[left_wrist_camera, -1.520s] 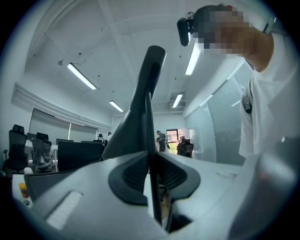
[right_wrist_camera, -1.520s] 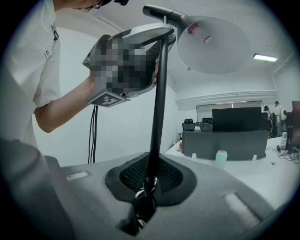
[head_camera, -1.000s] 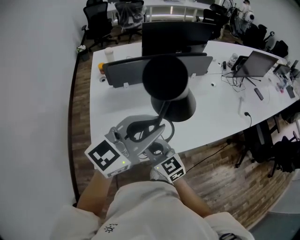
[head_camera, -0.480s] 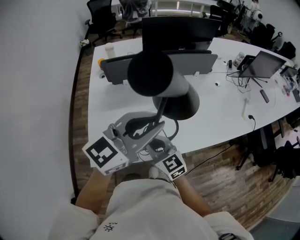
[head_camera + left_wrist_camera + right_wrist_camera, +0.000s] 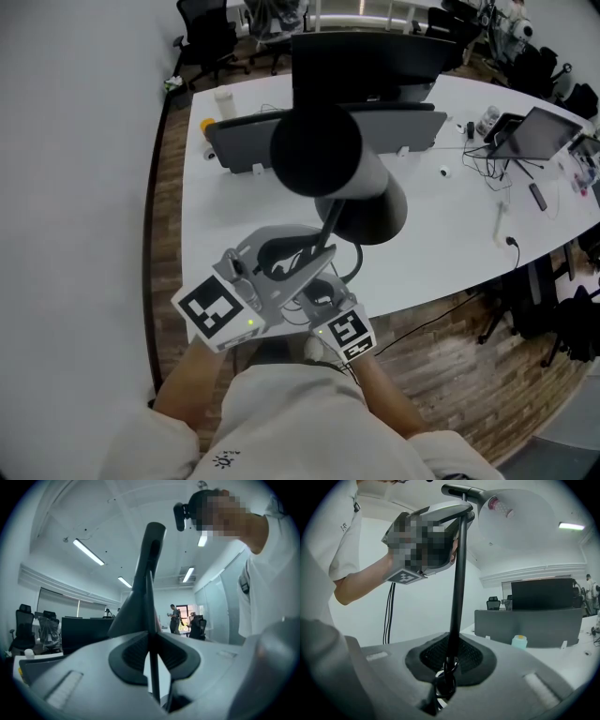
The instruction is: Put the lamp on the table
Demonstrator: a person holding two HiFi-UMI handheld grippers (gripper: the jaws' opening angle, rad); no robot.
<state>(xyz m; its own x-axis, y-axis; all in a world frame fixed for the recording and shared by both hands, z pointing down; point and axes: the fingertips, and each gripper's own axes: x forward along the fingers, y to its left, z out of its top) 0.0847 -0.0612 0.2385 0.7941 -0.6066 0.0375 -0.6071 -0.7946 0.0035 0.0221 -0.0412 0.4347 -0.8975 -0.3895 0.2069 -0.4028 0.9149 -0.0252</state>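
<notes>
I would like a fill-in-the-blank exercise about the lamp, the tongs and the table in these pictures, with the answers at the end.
1. The lamp is ___ in colour.
2. It is held by its thin ___, not by its base.
3. The left tongs grip ___ up on it than the right tongs.
4. The table is ___.
Missing words: black; stem; higher; white.

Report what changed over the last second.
In the head view the lamp swayed slightly: its shade drifted left, then partly back, while its base edged right over the white table. The left gripper and right gripper stayed clamped on its thin stem.
</notes>
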